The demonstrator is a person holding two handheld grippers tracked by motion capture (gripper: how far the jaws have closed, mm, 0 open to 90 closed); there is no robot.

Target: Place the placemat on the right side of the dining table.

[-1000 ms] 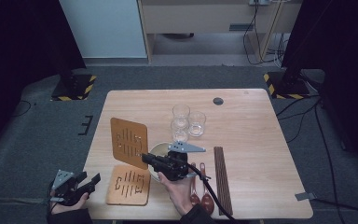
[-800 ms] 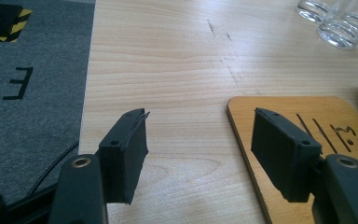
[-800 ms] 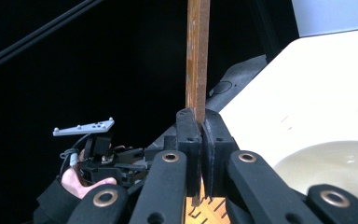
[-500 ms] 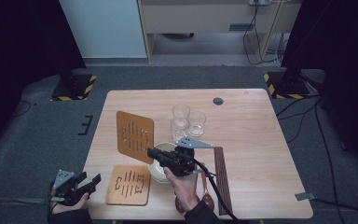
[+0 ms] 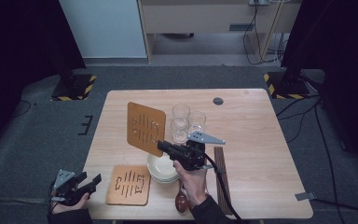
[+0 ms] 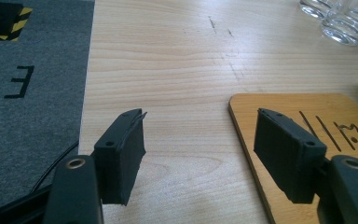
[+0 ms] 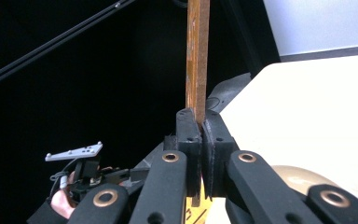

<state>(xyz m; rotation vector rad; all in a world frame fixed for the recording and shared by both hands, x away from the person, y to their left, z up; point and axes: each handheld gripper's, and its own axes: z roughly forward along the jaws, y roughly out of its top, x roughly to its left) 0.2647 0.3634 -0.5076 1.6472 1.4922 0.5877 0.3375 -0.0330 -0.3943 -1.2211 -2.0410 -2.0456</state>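
The right gripper [image 5: 164,146] pinches the edge of a thin wooden board [image 5: 145,128] tight between its two black jaws and holds it up in the air, tilted on its side. The board hangs just above and behind the stack of pale bowls [image 5: 162,169], which is the thing to look from. The board is flat, brown, with round corners and thin lines cut in its face. Behind the bowls, close to the lifted board, stand three clear glasses [image 5: 188,121]. Right of the bowls lie dark, long chopsticks [image 5: 221,177]. Just in front of the bowls sits a shiny brown spoon [image 5: 181,201]. Left of the bowls a second board [image 5: 128,185] of the same kind lies flat on the smooth, light wooden table [image 5: 256,140]. Far left of the bowls, off the table's corner, the left gripper [image 5: 89,182] has its jaws spread apart with nothing between them.
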